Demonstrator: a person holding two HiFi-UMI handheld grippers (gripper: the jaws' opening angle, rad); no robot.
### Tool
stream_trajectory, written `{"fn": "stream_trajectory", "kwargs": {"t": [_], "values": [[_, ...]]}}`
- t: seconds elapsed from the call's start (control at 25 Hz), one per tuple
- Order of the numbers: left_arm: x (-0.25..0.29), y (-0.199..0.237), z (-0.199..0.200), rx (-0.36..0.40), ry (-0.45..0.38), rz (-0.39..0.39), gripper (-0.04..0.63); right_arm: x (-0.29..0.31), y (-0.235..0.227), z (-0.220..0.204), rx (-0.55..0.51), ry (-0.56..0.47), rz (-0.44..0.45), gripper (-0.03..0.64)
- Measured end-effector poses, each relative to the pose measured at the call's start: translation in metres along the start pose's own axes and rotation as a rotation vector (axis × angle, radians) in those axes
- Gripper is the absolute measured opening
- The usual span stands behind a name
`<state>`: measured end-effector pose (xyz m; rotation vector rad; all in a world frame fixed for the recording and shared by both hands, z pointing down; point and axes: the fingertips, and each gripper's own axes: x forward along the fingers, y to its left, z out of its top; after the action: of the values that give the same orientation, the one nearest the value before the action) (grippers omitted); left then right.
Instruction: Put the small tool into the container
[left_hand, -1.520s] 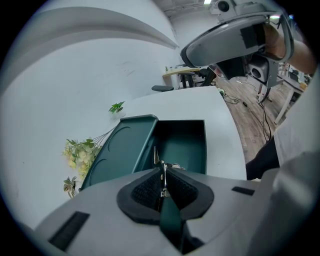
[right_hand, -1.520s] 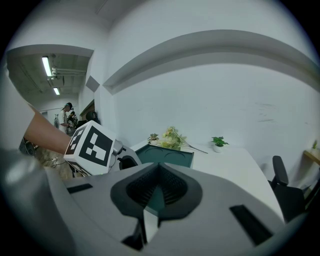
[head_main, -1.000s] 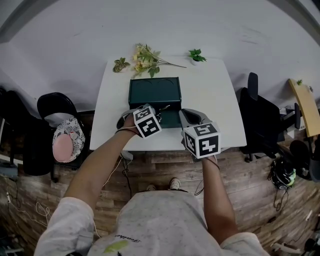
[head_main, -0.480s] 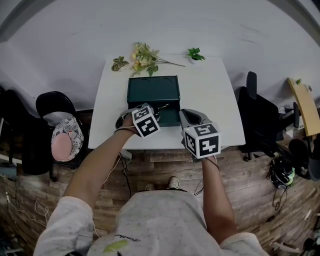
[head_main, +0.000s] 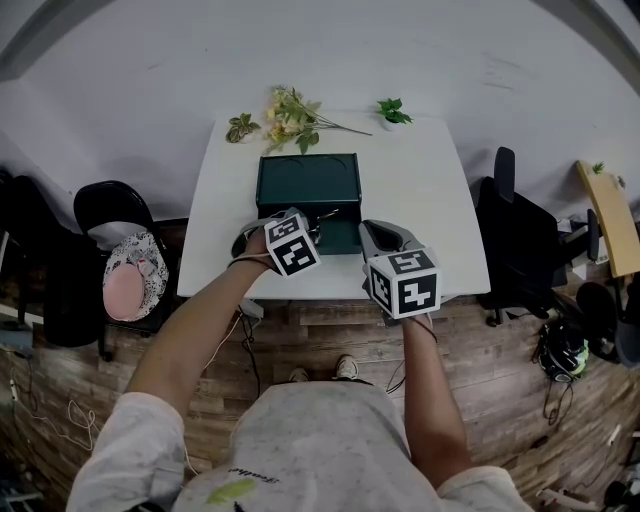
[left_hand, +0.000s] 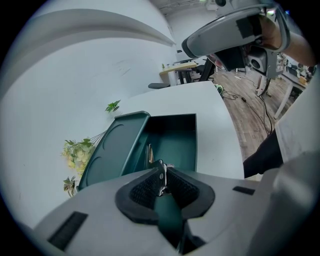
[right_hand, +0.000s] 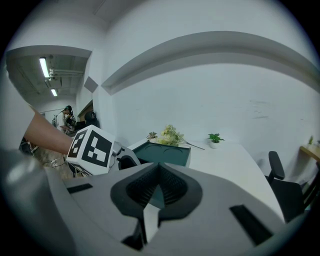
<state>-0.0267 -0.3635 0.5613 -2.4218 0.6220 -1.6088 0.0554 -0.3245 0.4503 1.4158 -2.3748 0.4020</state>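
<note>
A dark green container (head_main: 308, 188) lies open on the white table (head_main: 420, 190), its lid folded back toward the wall. My left gripper (head_main: 318, 222) hovers over the container's near edge, shut on a small metal tool (left_hand: 161, 168) that pokes out past its pads (left_hand: 145, 187). In the left gripper view the container's open tray (left_hand: 175, 137) lies just beyond the tool, with a thin metal item (left_hand: 149, 151) lying by the tray's left wall. My right gripper (head_main: 380, 230) sits to the right of the container (right_hand: 167, 154), its jaws (right_hand: 159, 184) shut with nothing between them.
Artificial flowers (head_main: 292, 118), a leaf sprig (head_main: 240, 128) and a small potted plant (head_main: 393, 112) line the table's far edge. A chair with a pink cushion (head_main: 135, 278) stands at the left, a black office chair (head_main: 515, 225) at the right.
</note>
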Motion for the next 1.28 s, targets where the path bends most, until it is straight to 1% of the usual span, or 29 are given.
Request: {"fn": "stream_trajectory", "kwargs": {"t": [0.36,0.64,0.72,0.88,1.16,1.28], "values": [[-0.015,0.002,0.003,-0.011,-0.032,0.020,0.064,-0.001,0.001,0.001,0.000,-0.002,0.006,0.005],[-0.034,0.013,0.003,-0.039,-0.064,0.064,0.060,0.002,0.003,0.010,-0.014,-0.010,0.016,0.005],[-0.038,0.016,0.001,-0.067,-0.074,0.073,0.058,0.003,0.005,0.013,-0.017,-0.013,0.020,0.005],[-0.051,0.026,0.002,-0.143,-0.115,0.095,0.048,0.004,0.007,0.018,-0.020,-0.017,0.030,0.005],[-0.074,0.041,0.000,-0.271,-0.178,0.142,0.048,0.006,0.009,0.027,-0.025,-0.027,0.045,0.005],[-0.087,0.047,0.000,-0.323,-0.220,0.166,0.025,0.007,0.010,0.032,-0.024,-0.033,0.049,0.005]]}}
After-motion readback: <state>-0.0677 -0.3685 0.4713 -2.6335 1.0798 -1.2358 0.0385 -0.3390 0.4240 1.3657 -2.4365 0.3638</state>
